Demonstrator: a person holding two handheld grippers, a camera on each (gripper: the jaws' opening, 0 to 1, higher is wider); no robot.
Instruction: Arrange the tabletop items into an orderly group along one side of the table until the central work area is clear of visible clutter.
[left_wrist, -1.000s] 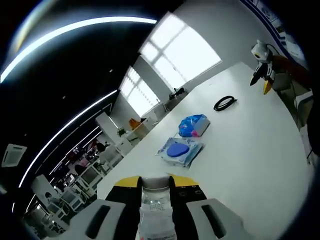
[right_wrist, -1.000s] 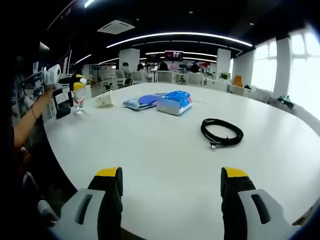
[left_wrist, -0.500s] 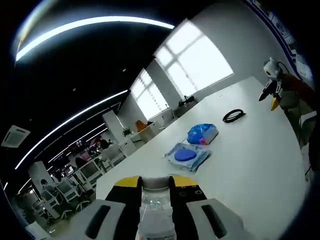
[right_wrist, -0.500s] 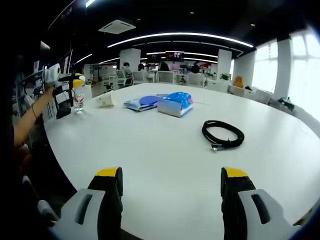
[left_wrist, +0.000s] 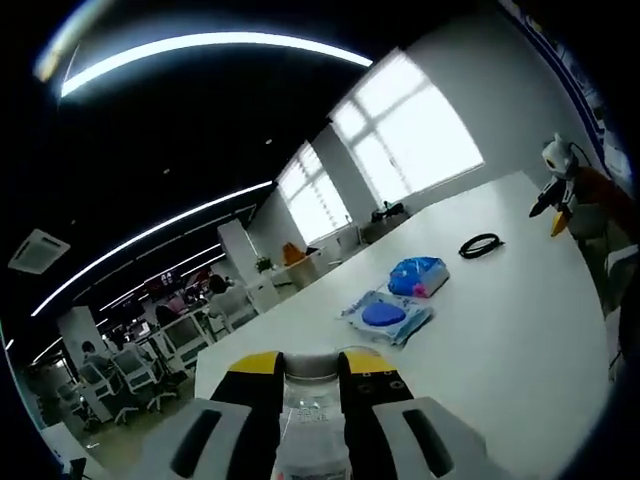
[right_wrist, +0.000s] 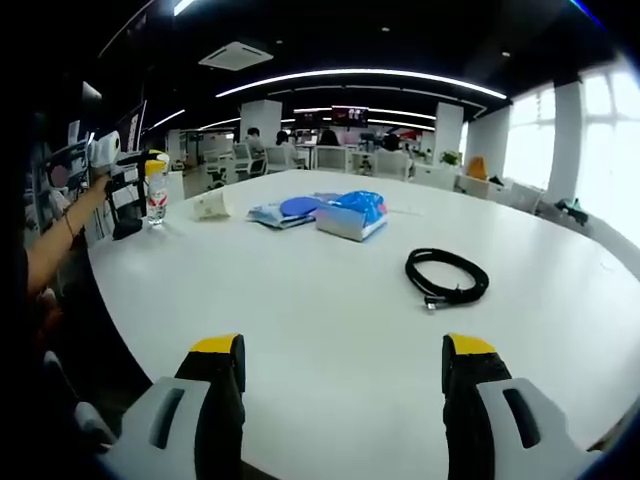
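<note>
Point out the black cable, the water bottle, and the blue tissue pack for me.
black cable (right_wrist: 447, 275), right gripper view, on the coiled loop.
water bottle (left_wrist: 312, 425), left gripper view, on the clear body between the claw jaws.
blue tissue pack (right_wrist: 352, 214), right gripper view, on its blue top.

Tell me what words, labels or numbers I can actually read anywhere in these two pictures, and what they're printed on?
None can be read.
Bottle held in the left tongs: its label has print, too blurred to read.
Flat blue packet: print too small to read.
Blue tissue pack: no legible text.
Ceiling screen far back: too small to read.
</note>
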